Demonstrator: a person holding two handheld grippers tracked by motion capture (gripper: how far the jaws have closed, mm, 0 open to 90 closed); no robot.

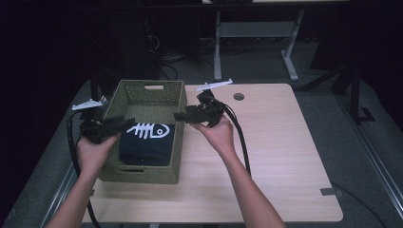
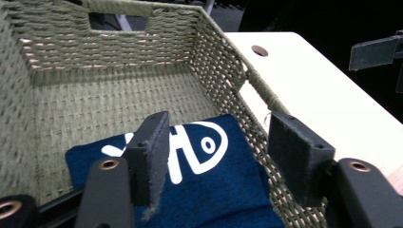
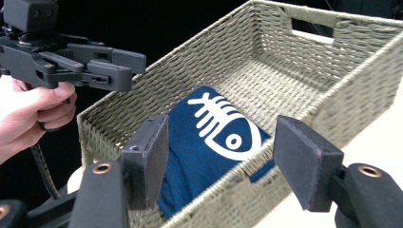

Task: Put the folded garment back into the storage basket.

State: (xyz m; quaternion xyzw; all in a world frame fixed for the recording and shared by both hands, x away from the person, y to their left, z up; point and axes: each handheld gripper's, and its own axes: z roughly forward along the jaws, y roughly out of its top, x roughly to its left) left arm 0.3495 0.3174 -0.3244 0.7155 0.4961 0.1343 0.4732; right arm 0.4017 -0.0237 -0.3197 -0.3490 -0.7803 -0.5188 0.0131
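A folded navy garment (image 1: 145, 142) with a white fish-skeleton print lies in the near half of a woven olive basket (image 1: 142, 173) on the table. My left gripper (image 1: 124, 123) hovers over the basket's left rim, jaws apart with nothing between them. My right gripper (image 1: 181, 116) hangs over the right rim, also open and empty. In the left gripper view the gripper (image 2: 221, 124) looks down on the garment (image 2: 223, 185) inside the basket (image 2: 119, 42). In the right gripper view the gripper (image 3: 221, 128) faces the garment (image 3: 204, 137), the basket (image 3: 304, 90) and the left gripper (image 3: 128, 66).
The basket stands on the left part of a light wooden table (image 1: 285, 142) with a round cable hole (image 1: 238, 96) near its far edge. The basket's far half is bare. A second desk's metal frame (image 1: 256, 28) stands behind, on a dark floor.
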